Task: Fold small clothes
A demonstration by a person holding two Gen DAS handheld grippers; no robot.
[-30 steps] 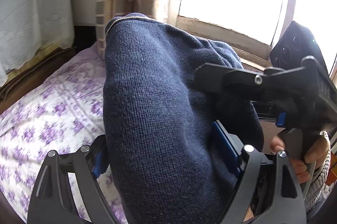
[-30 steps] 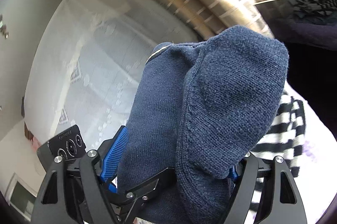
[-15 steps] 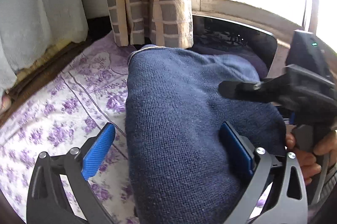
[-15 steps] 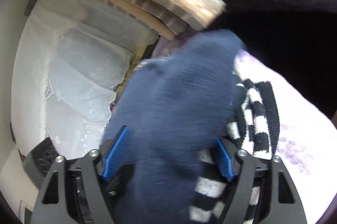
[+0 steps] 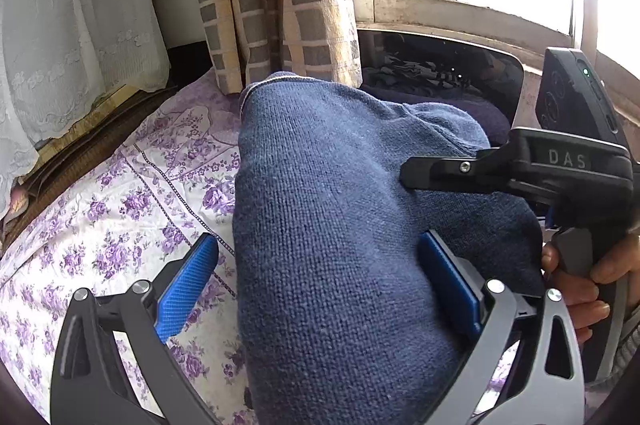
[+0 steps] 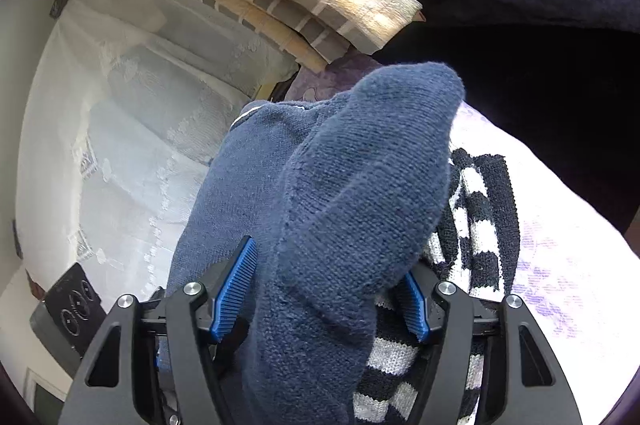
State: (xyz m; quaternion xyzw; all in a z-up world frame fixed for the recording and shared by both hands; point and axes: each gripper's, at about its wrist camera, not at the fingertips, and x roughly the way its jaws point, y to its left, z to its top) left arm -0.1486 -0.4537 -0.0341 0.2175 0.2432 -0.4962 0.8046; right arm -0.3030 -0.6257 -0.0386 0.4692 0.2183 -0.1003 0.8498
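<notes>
Left gripper [image 5: 316, 289] jaws apart, sweater [image 5: 340, 225] draped between | right gripper [image 6: 320, 301]: grip unclear (fabric hides it) | lay flat on bedsheet [image 5: 120, 217], avoid striped garment [image 6: 480, 225].

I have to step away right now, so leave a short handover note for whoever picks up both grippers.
Left gripper: jaws open, the navy knit sock lies between them, touching only the right pad.
Right gripper: jaws spread around the sock's bunched end; whether they pinch it cannot be told.
Things: the sock lies doubled over on the floral sheet; a black-and-white striped sock lies under and beside it.
Done: the sock looks folded over once.
Left: release it, tidy the fold, then probably fold the striped one.
</notes>
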